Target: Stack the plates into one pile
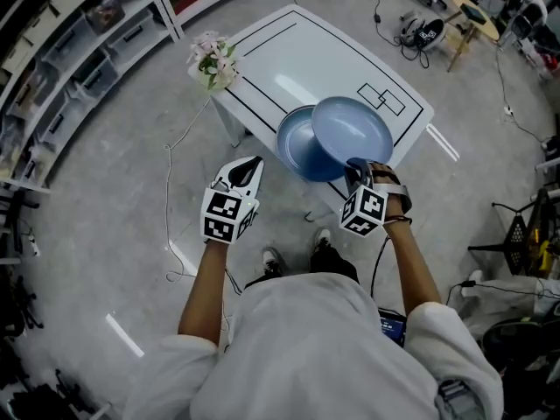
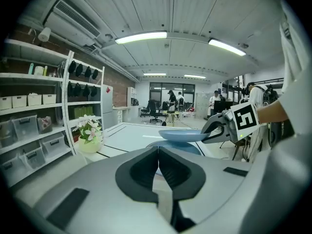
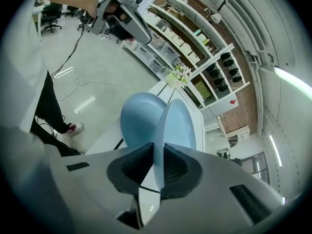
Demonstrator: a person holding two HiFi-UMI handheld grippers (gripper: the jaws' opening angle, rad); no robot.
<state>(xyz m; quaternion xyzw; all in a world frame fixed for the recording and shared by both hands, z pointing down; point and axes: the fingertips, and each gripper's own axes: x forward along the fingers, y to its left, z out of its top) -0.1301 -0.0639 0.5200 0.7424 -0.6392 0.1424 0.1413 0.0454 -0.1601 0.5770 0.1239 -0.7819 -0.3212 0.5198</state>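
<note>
Two blue plates are in view. One plate (image 1: 294,144) (image 3: 138,117) lies on the white table (image 1: 289,51) near its front edge. The other plate (image 1: 354,128) (image 2: 187,135) (image 3: 179,126) hangs level just above it, overlapping it to the right. My right gripper (image 1: 357,171) (image 3: 157,152) is shut on this upper plate's near rim, which sits between the pads. My left gripper (image 1: 248,171) (image 2: 158,165) is shut and holds nothing. It hovers off the table's front edge, left of the plates.
A pot of pale flowers (image 1: 213,62) (image 2: 89,135) stands on the table's left corner. Shelving with bins (image 1: 70,51) runs along the left wall. Cables (image 1: 175,191) trail on the floor; a stool (image 1: 468,16) and gear sit at the far right.
</note>
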